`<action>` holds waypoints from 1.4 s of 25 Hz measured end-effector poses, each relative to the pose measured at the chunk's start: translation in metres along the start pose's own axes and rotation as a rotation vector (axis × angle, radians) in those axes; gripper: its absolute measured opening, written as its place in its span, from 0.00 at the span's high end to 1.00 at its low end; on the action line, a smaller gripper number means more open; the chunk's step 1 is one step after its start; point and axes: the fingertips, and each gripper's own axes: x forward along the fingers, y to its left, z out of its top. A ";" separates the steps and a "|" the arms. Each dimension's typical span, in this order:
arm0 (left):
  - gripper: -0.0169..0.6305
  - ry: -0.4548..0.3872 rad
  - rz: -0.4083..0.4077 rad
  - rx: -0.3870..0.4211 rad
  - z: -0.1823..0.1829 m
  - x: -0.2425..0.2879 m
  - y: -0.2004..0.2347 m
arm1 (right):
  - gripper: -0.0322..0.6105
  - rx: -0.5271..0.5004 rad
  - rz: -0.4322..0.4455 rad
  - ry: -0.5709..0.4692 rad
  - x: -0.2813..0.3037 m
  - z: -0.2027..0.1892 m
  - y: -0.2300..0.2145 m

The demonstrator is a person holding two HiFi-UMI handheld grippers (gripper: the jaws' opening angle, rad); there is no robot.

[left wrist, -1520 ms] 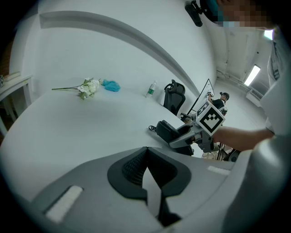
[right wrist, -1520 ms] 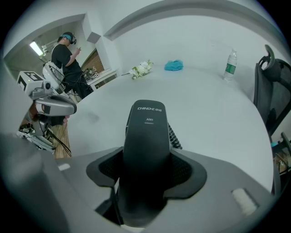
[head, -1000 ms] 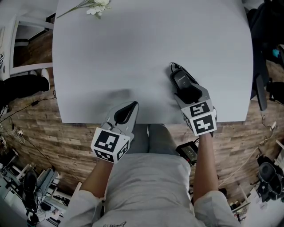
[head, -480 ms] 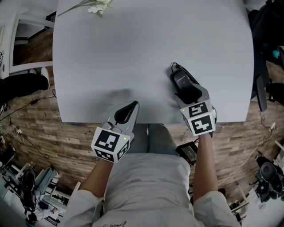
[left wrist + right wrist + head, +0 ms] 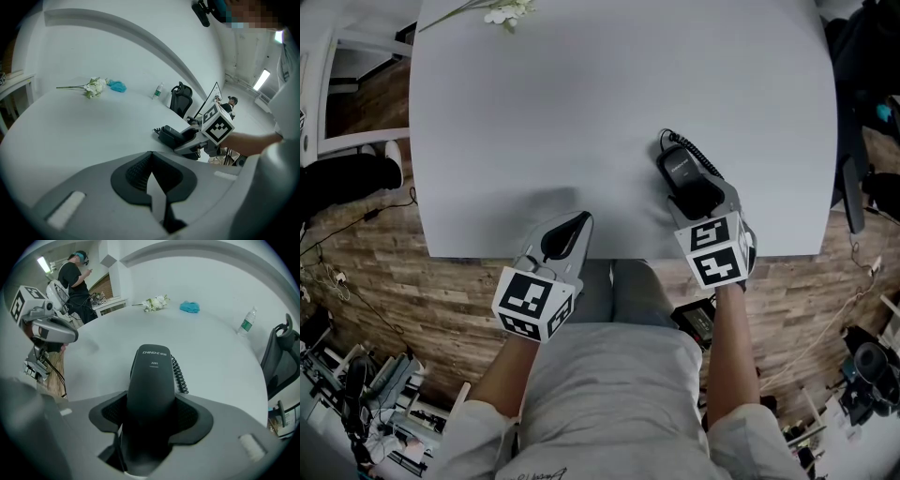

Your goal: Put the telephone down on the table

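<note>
The black telephone handset [image 5: 679, 170] with its coiled cord sits between the jaws of my right gripper [image 5: 692, 195], which is shut on its lower half. In the right gripper view the handset [image 5: 152, 376] fills the space between the pads of that gripper [image 5: 152, 416] and points out over the white table [image 5: 581, 112]. From the left gripper view the handset [image 5: 169, 136] lies low over the table; I cannot tell whether it touches. My left gripper [image 5: 568, 234] hovers at the table's front edge, shut and holding nothing [image 5: 151, 169].
White flowers [image 5: 502, 13] lie at the table's far left, with a blue cloth [image 5: 190, 307] beyond them. A water bottle [image 5: 246, 322] stands at the far right, next to an office chair [image 5: 281, 352]. A person [image 5: 75, 277] stands off to the left.
My right gripper has turned a little with the handset in it, shifting slightly left in the head view. The left gripper has not moved.
</note>
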 end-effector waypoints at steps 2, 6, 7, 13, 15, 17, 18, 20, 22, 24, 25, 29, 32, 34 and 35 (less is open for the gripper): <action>0.95 -0.001 -0.001 0.000 0.000 0.000 -0.001 | 0.51 -0.009 -0.008 0.003 0.000 0.000 0.000; 0.95 -0.002 -0.003 0.000 -0.001 0.000 -0.002 | 0.51 -0.013 -0.017 0.006 0.000 -0.001 0.002; 0.95 -0.001 -0.003 0.000 -0.002 0.000 -0.002 | 0.51 -0.015 -0.020 0.007 0.000 -0.001 0.002; 0.95 0.003 -0.004 -0.002 -0.004 -0.001 -0.002 | 0.50 -0.022 -0.030 0.010 0.001 -0.001 0.002; 0.95 0.003 -0.004 -0.002 -0.003 -0.001 -0.002 | 0.50 -0.024 -0.031 0.013 0.001 -0.001 0.002; 0.95 0.003 -0.004 -0.001 -0.003 -0.002 -0.002 | 0.50 -0.020 -0.029 0.012 0.001 -0.001 0.002; 0.95 0.004 -0.004 -0.001 -0.003 -0.002 -0.002 | 0.49 -0.018 -0.028 0.012 0.002 -0.001 0.003; 0.95 0.006 -0.003 -0.002 -0.004 -0.002 -0.001 | 0.48 -0.020 -0.025 0.020 0.003 -0.003 0.003; 0.95 0.007 -0.003 -0.004 -0.005 -0.002 -0.001 | 0.47 -0.023 -0.024 0.026 0.004 -0.004 0.002; 0.95 0.009 -0.003 -0.004 -0.006 -0.002 -0.002 | 0.46 -0.020 -0.022 0.024 0.005 -0.004 0.002; 0.95 0.009 -0.004 -0.004 -0.006 -0.002 -0.002 | 0.46 -0.021 -0.022 0.025 0.005 -0.004 0.002; 0.95 0.008 -0.005 -0.002 -0.005 -0.001 -0.002 | 0.45 -0.030 -0.011 0.031 0.004 -0.003 0.002; 0.95 0.006 -0.005 0.000 -0.003 0.000 -0.001 | 0.45 -0.026 -0.001 0.020 0.005 -0.001 0.004; 0.95 0.006 -0.006 0.001 -0.003 0.001 -0.002 | 0.45 -0.024 0.000 0.015 0.005 0.000 0.004; 0.95 0.006 -0.007 0.002 -0.002 0.001 -0.002 | 0.45 -0.022 0.000 0.013 0.004 0.001 0.003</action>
